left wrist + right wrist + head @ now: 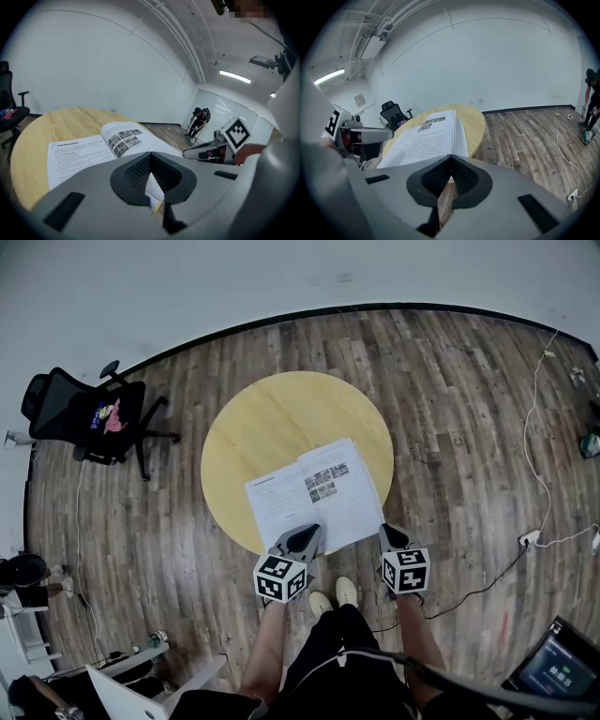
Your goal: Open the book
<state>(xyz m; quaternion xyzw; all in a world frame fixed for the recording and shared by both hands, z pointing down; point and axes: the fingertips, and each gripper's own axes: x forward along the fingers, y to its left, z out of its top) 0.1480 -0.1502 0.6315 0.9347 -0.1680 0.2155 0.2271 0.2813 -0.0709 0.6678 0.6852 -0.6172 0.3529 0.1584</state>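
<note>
my left gripper (150, 153) has its two smooth grey jaws pressed together, the tips meeting in a point. the ribbed black pads leave only a diamond-shaped hollow behind the tips, where a sliver of white page shows, and nothing is pinched. my right gripper (451, 157) is closed the same way and empty, with wood grain showing through its hollow. the book (314, 493) lies open and flat on the round table (272, 418) (pale yellow wood, smooth top), near the edge closest to me. its thin white pages carry printed text and a block of small photos by the spine. my left tips sit over its near edge, my right tips just beside its right corner. the floor (450, 409) is grey-brown planks, and a black office chair (89, 413) stands well apart at the left
</note>
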